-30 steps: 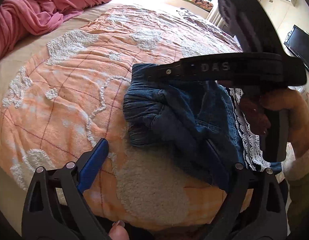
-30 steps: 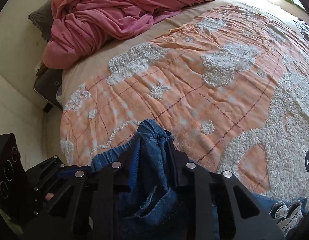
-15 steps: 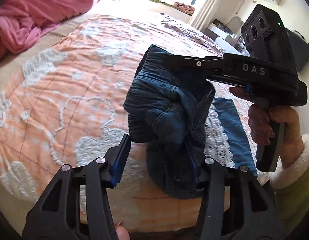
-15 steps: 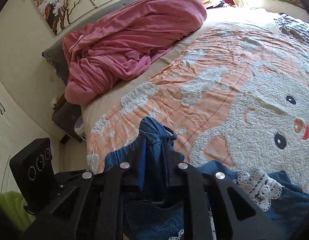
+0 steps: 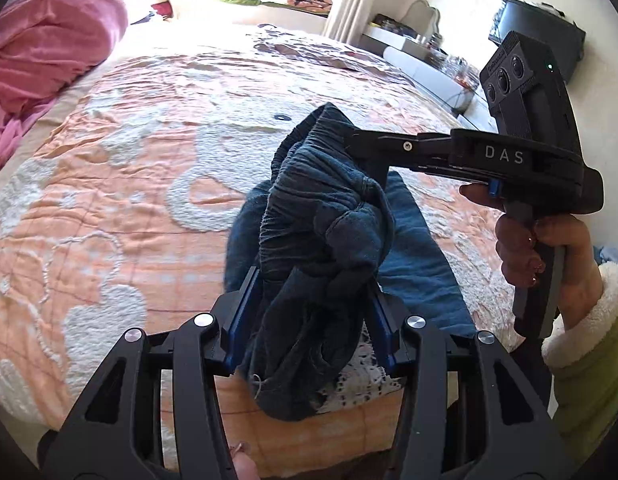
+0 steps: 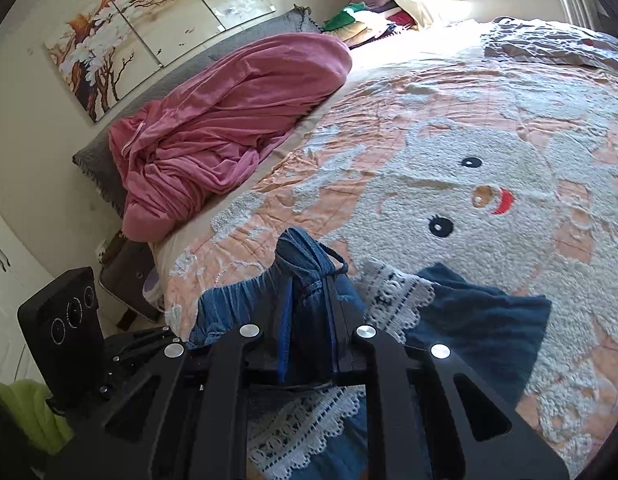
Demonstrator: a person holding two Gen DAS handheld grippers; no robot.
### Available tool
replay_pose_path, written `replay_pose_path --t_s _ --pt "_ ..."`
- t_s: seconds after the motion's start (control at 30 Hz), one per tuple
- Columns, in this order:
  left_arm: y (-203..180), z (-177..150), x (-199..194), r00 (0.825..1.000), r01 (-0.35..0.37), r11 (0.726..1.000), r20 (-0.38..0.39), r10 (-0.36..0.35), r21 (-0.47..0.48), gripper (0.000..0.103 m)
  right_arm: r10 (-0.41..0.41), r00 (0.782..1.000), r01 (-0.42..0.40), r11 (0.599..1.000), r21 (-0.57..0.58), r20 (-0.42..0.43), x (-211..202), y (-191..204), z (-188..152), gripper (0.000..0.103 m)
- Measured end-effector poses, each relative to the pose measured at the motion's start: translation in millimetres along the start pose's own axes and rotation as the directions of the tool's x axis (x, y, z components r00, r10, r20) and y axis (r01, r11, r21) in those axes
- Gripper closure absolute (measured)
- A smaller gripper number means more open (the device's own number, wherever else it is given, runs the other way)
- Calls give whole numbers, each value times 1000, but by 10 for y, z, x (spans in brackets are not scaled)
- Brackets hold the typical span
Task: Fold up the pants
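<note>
The pants (image 5: 329, 216) are matt, creased blue denim with white lace trim (image 6: 393, 292). The bedspread (image 5: 109, 200) is tufted, nubbly peach cloth. Each hand-held gripper (image 5: 309, 312) is matt black plastic with shiny metal screws (image 5: 203, 320).

The dark blue denim pants (image 5: 325, 216) hang bunched above the bedspread (elastic waistband uppermost); the white-lace-trimmed leg ends (image 6: 481, 320) lie flat on the bedspread below.

Bedspread (image 6: 489, 128) open ahead, pink blanket (image 6: 229, 120) blocks headboard side, pants (image 5: 329, 216) btwn grippers
</note>
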State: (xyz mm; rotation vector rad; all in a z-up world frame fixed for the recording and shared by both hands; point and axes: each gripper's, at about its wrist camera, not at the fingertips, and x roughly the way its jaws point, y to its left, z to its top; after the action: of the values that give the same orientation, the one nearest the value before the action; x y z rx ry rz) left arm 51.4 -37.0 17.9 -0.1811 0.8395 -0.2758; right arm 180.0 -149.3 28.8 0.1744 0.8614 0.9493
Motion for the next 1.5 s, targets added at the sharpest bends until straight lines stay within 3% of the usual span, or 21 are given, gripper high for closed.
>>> replay_pose_path --t_s 0.1,0.13,0.17,0.23,0.33,0.43,0.57,0.73,0.8,0.83,0.93,1.03,1.13,1.23,1.3,1.33,1.37,1.5 --pt "-69 -31 68 999 42 999 -19 -42 10 62 -45 999 44 998 36 5 -133 -158 -114 80" --pt "-104 -42 74 999 43 999 -17 -42 15 62 -55 998 55 997 53 10 -187 -209 -150 75" --pt "-143 -56 79 999 40 999 -15 -40 31 62 -56 998 55 995 78 11 -234 -258 -173 58" --pt "-224 -81 80 999 37 997 -7 -37 68 62 -50 999 47 991 125 21 -310 -325 -194 41" --pt "-353 -126 80 999 47 991 2 -47 126 62 -52 999 49 986 160 13 -345 -348 -167 33" --pt "-521 -188 64 998 50 974 23 -56 221 58 -77 997 79 982 170 -21 -321 -341 -117 17" --pt "-786 -372 172 995 97 937 -45 -87 336 44 -121 990 131 977 166 -71 -221 -322 -111 16" --pt "-880 -528 176 994 104 928 -59 -89 357 43 -181 971 203 970 135 -157 -49 -358 -262 16" --pt "-822 -494 78 993 120 933 -44 -112 339 43 -219 954 246 962 116 -206 39 -409 -351 27" --pt "-781 -475 13 993 120 935 -30 -117 335 43 -215 953 243 963 116 -216 61 -434 -387 50" --pt "-647 -416 -126 997 67 946 15 -76 318 43 -184 962 211 970 123 -201 34 -488 -470 61" --pt "-526 -373 -125 999 34 957 19 -42 288 43 -138 979 161 975 150 -151 -103 -481 -497 65" --pt "-521 -383 -10 998 60 956 -4 -62 288 48 -160 979 177 974 142 -125 -255 -453 -522 66" --pt "-543 -421 83 998 64 954 -39 -55 291 59 -242 948 267 958 105 -206 -172 -507 -608 56" --pt "-539 -449 83 998 63 952 -45 -52 299 59 -219 953 251 958 141 -207 -192 -564 -641 54" --pt "-545 -461 83 998 58 951 -44 -47 305 59 -214 956 244 960 140 -200 -229 -555 -626 49" --pt "-550 -463 76 998 59 950 -42 -49 306 59 -219 958 246 959 137 -187 -274 -541 -596 42" --pt "-562 -463 64 998 67 949 -39 -58 308 59 -240 969 244 965 99 -56 -476 -386 -305 41"
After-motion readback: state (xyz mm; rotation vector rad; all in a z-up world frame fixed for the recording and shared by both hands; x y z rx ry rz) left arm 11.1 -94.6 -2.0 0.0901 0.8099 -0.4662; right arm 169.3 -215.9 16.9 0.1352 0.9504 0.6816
